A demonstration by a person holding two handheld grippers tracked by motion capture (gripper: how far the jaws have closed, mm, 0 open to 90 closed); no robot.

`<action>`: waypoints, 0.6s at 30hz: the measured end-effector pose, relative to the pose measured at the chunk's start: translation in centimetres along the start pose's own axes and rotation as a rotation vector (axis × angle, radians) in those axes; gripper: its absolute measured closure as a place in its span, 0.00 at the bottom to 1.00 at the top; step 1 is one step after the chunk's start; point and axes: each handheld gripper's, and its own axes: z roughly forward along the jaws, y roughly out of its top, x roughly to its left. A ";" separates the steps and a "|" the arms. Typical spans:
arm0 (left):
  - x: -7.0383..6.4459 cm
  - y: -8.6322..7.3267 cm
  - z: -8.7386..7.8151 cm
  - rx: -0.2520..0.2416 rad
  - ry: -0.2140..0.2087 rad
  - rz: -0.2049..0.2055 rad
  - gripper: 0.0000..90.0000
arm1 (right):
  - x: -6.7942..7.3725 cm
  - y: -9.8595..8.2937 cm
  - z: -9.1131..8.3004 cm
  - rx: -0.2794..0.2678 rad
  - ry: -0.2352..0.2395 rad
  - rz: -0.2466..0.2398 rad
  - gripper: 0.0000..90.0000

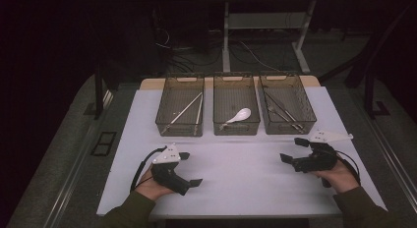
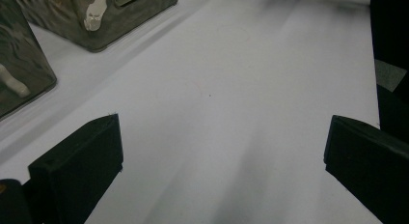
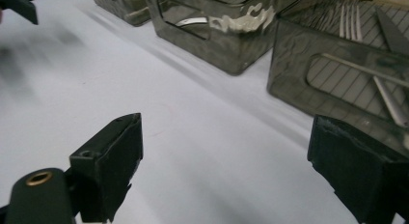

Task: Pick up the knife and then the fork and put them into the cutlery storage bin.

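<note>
Three smoky translucent plastic bins in a row at the far edge of the white-covered table [image 1: 246, 174]: left bin [image 1: 180, 106] with a pair of long pale chopsticks [image 1: 187, 111] lying slantwise, middle bin [image 1: 236, 104] with a white ceramic soup spoon [image 1: 238, 116], right bin [image 1: 286, 103] with slim metal cutlery [image 1: 282, 111], fork tines visible through its wall in the right gripper view [image 3: 348, 21]. Nearer the person, bare white surface and nothing loose on it. Left black two-jaw tool [image 1: 193, 169] low over the table at the near left, jaws spread wide, nothing between them; in the left gripper view just blank table ahead [image 2: 222, 137], bin corners off to the upper left. Right black two-jaw tool [image 1: 293, 150] at the near right, close to the front of the right bin but apart from it, jaws likewise wide apart and empty [image 3: 224, 171]. Judging by this layout, either sorting finished, with each kind of utensil already in its own bin, or nothing begun yet and the utensils waiting to be taken out; impossible to say which from this alone. Either way, no utensil in hand, no contact with any bin, both tools at rest positions well clear of each other. Nearest candidates for a next grasp: the cutlery for the right tool, the chopsticks for the left.
</note>
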 end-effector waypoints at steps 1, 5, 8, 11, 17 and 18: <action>0.0 0.0 0.0 0.001 0.000 0.000 0.00 | 0.2 -0.2 -0.1 -0.003 0.002 -0.003 0.14; 0.0 0.0 0.0 -0.003 0.002 0.001 0.00 | 0.6 -1.1 -0.3 -0.015 -0.003 -0.005 0.13; 0.0 0.0 0.0 -0.003 0.004 -0.004 0.00 | 0.9 -1.7 -0.6 -0.026 -0.004 0.001 0.14; 0.0 0.0 -0.1 -0.003 0.006 -0.004 0.00 | 1.0 -2.3 -0.8 -0.020 0.004 0.005 0.14; 0.0 0.0 -0.1 -0.003 0.005 -0.001 0.00 | 1.6 -3.1 -1.0 -0.009 0.000 -0.017 0.14; 0.0 0.0 -0.1 -0.003 0.006 -0.003 0.00 | 1.7 -3.2 -1.1 -0.008 0.003 -0.018 0.14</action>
